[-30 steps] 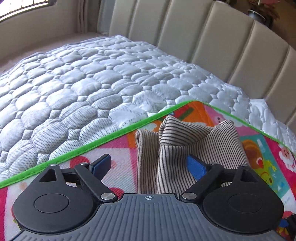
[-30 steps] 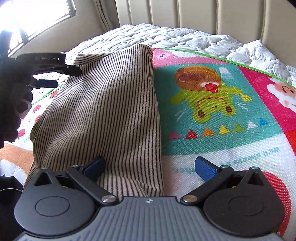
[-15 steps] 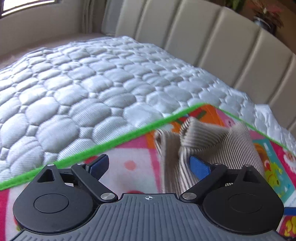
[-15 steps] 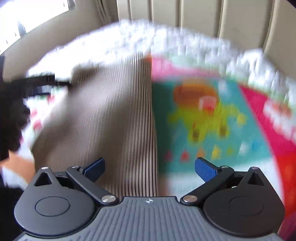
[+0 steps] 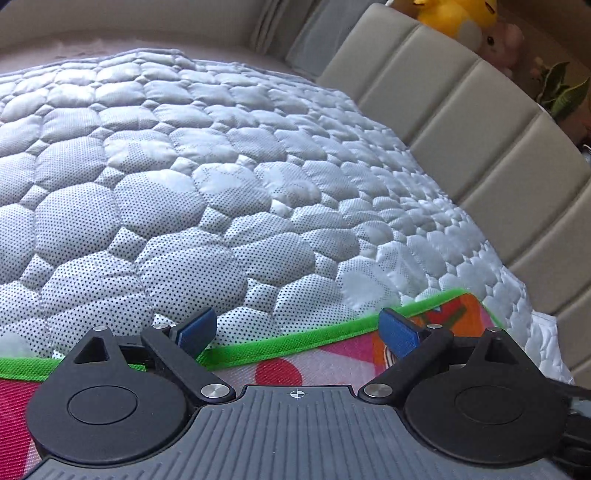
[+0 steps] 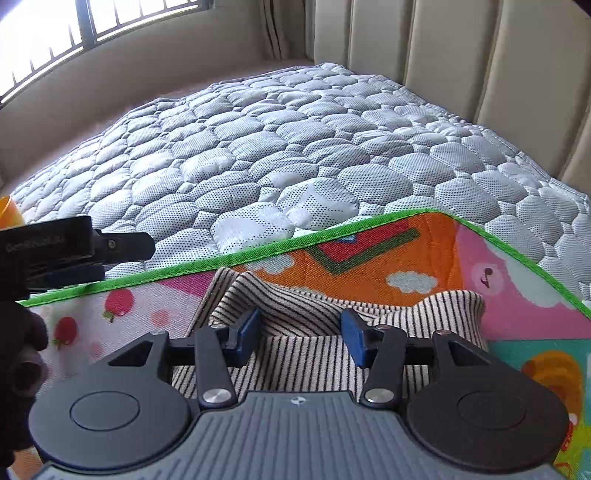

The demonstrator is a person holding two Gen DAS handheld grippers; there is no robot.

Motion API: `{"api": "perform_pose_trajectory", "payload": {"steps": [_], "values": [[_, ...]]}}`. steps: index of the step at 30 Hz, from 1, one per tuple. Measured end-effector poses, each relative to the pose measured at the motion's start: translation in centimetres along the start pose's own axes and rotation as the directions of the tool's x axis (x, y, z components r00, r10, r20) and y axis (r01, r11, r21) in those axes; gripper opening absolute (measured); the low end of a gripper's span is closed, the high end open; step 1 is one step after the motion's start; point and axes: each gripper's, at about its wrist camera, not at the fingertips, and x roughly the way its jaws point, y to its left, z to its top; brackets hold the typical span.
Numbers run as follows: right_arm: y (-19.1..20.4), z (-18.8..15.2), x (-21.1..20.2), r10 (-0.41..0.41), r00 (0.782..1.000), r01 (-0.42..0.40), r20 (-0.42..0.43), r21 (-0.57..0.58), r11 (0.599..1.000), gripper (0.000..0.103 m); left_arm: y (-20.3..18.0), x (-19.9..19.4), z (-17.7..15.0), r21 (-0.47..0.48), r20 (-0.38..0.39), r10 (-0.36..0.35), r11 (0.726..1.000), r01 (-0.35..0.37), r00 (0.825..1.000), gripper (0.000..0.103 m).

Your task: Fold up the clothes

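Jaws: left gripper (image 5: 297, 330) wide, empty | right gripper (image 6: 301, 332) narrower, astride striped garment (image 6: 306, 354) | play mat (image 6: 369, 258)

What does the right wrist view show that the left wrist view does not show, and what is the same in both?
Only the right wrist view shows the striped garment, bunched on the mat between the right tool's open fingers, the barred window, and the left tool from the side.

Only the left wrist view shows the yellow plush toy and the plant behind the headboard.

Both show the quilted mattress, the padded headboard and the colourful mat with its green edge.
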Motion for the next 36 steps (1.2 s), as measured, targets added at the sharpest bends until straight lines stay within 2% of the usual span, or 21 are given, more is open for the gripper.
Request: {"api": "perform_pose_trajectory", "payload": {"steps": [2, 4, 5, 6, 9, 12, 15, 19, 21, 25, 29, 32, 34, 36], "values": [[0.2, -0.2, 0.8, -0.002, 1.0, 0.002, -0.004, -0.013, 1.0, 0.051, 0.1, 0.3, -0.1, 0.001, -0.008, -0.004, 1.0, 0.004, 1.0, 0.098], [-0.8, -0.3, -0.8, 0.036, 0.999, -0.036, 0.011, 0.018, 0.999, 0.055, -0.1, 0.4, -0.3, 0.019, -0.01, -0.01, 1.0, 0.01, 1.0, 0.098], [-1.3, -0.6, -2.2, 0.046, 0.999, -0.046, 0.022, 0.02, 0.999, 0.066, -0.3, 0.4, -0.4, 0.03, -0.01, -0.014, 0.999, 0.015, 1.0, 0.098], [-1.8, -1.2, -3.7, 0.036, 0.999, -0.036, 0.034, 0.009, 0.999, 0.083, -0.5, 0.3, -0.5, 0.041, -0.01, -0.019, 0.999, 0.019, 1.0, 0.098], [-3.1, -4.1, -8.6, -0.007, 0.998, 0.009, 0.059, -0.036, 0.999, 0.099, -1.1, 0.1, -1.0, 0.077, -0.002, -0.025, 0.997, 0.025, 1.0, 0.098], [-4.8, -8.3, -12.5, -0.053, 0.998, 0.053, 0.018, -0.011, 0.999, 0.099, -2.1, -0.6, -1.6, 0.118, 0.004, -0.049, 0.992, 0.048, 0.999, 0.098], [-6.2, -12.8, -15.3, -0.104, 0.994, 0.107, -0.038, 0.082, 0.991, 0.099, -3.7, -1.8, -2.6, 0.185, 0.002, -0.08, 0.98, 0.078, 0.997, 0.098], [-6.6, -18.3, -14.3, -0.151, 0.966, 0.179, -0.21, 0.12, 0.977, 0.101, -6.4, -4.6, -4.6, 0.296, -0.026, -0.088, 0.951, 0.092, 0.996, 0.099], [-7.2, -19.2, -14.3, -0.138, 0.973, 0.173, -0.182, 0.187, 0.967, 0.103, -7.2, -6.6, -6.5, 0.331, -0.063, -0.084, 0.938, 0.1, 0.994, 0.1], [-6.8, -19.3, -14.2, -0.16, 0.98, 0.177, -0.121, 0.148, 0.973, 0.103, -8.7, -10.5, -10.4, 0.408, -0.135, -0.06, 0.906, 0.111, 0.989, 0.102], [-6.4, -20.1, -14.6, -0.185, 0.981, 0.191, -0.051, 0.164, 0.968, 0.103, -9.4, -11.6, -14.4, 0.515, -0.196, 0.044, 0.854, 0.065, 0.98, 0.102], [-6.7, -20.3, -14.8, -0.174, 0.984, 0.177, -0.034, 0.192, 0.965, 0.103, -10.2, -11.7, -16.0, 0.565, -0.211, 0.069, 0.823, 0.065, 0.975, 0.102], [-6.9, -20.4, -14.9, -0.164, 0.986, 0.166, -0.024, 0.213, 0.963, 0.103, -10.4, -11.2, -16.7, 0.573, -0.23, 0.084, 0.817, 0.066, 0.969, 0.103], [-7.2, -20.5, -15.0, -0.155, 0.988, 0.154, -0.014, 0.233, 0.96, 0.103, -10.2, -10.5, -16.9, 0.563, -0.252, 0.108, 0.825, 0.055, 0.962, 0.103]]}}
